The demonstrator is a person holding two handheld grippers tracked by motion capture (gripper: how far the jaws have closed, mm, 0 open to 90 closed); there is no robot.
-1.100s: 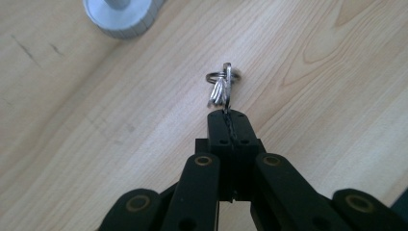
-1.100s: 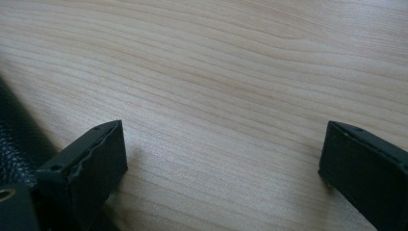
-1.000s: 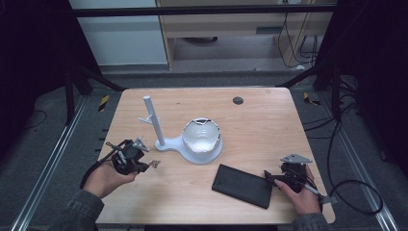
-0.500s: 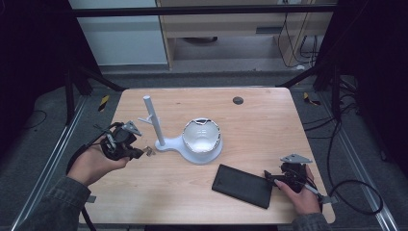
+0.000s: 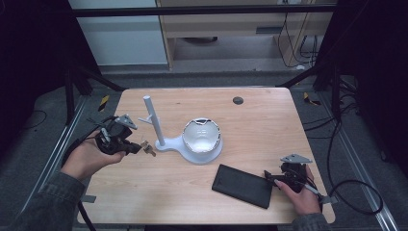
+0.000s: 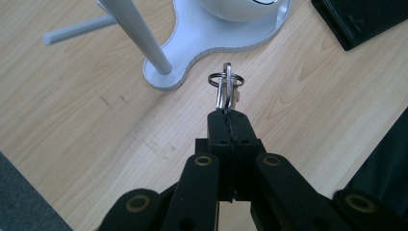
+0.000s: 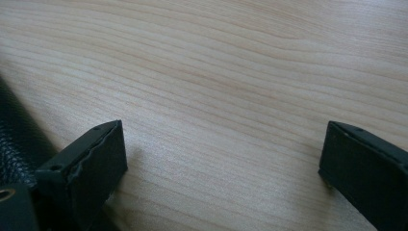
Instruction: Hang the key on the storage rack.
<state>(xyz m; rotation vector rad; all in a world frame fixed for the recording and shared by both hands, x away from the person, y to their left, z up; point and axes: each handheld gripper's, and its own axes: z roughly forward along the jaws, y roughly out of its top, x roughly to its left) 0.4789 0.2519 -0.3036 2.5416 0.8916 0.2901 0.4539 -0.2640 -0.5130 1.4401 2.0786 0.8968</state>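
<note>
Left gripper (image 5: 137,147), left of frame: jaws clamped on keys (image 6: 226,89), apparently off the table (image 5: 269,120), beside stand (image 5: 192,144). Right gripper (image 5: 273,180), lower right: jaws wide, nothing held, beside black wallet (image 5: 243,185).

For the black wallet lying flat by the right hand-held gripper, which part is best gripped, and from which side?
Probably its short edge nearest the right hand-held gripper. The black wallet lies flat on the table, thin and wide, so a top-down pinch across it looks poor. Coming in low from that side, one open jaw could slide under the edge and the other over it.
</note>
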